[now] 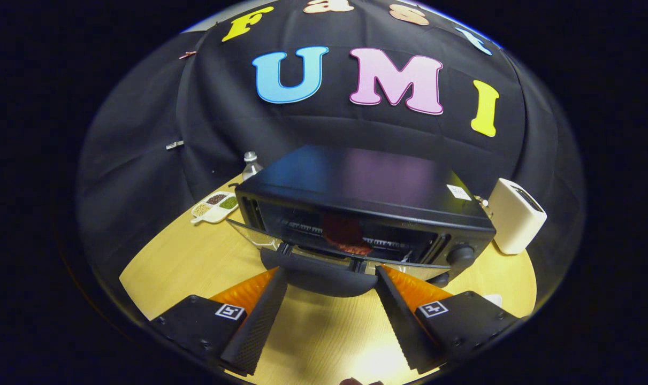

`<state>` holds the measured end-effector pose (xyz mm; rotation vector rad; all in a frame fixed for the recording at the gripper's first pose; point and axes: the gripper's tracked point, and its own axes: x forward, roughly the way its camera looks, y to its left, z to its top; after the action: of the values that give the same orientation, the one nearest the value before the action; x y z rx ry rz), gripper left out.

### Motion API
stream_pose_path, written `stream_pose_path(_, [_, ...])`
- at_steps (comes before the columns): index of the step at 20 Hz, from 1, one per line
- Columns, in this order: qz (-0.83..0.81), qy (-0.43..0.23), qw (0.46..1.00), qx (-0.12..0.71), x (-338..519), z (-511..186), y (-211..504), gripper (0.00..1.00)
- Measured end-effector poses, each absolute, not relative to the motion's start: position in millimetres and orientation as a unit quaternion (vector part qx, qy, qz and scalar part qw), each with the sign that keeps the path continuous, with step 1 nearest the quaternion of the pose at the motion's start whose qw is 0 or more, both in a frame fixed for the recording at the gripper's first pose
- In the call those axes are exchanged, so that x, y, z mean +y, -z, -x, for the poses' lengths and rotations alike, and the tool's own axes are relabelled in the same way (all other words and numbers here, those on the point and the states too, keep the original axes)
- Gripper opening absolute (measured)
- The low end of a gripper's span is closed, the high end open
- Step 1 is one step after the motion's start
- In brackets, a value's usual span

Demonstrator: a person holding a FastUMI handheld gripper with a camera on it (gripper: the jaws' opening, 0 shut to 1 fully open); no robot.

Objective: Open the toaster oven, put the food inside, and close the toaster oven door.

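Your tool (329,278) is spread wide, grasping nothing, with its two fingers (259,315) angled out over the bare wooden desk (324,331). Their tips sit just short of the toaster oven's door handle (321,275), one tip near each end of that dark curved bar; whether either tip touches it, you cannot tell.

Just beyond the tips, the glass door (254,235) of the toaster oven (364,208) hangs dropped open toward you, its left corner jutting out over the desk. Inside the cavity, roughly in line with the gap between your fingers, a reddish piece of food (348,238) lies on the rack. A round control knob (461,254) sits at the right end of the oven's front.

To the right of the oven, close beside it, stands a cream-white toaster (516,216). To the left and farther back, a small white divided tray (215,207) holds grains or seeds in separate compartments. Behind the oven's far left corner stands a clear bottle (250,164), against the black cloth wall (142,160).
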<state>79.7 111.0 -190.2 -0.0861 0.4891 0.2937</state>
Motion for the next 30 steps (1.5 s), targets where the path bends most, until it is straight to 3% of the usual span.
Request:
stream_pose_path(9, [0.043,-0.14,0.975,0.167,108,-112,123,1.0])
stream_pose_path(20, [0.03,-0.106,0.992,0.062,52,-60,12,1.0])
stream_pose_path(30, [0.028,-0.041,0.998,0.046,-14,-4,-10,1.0])
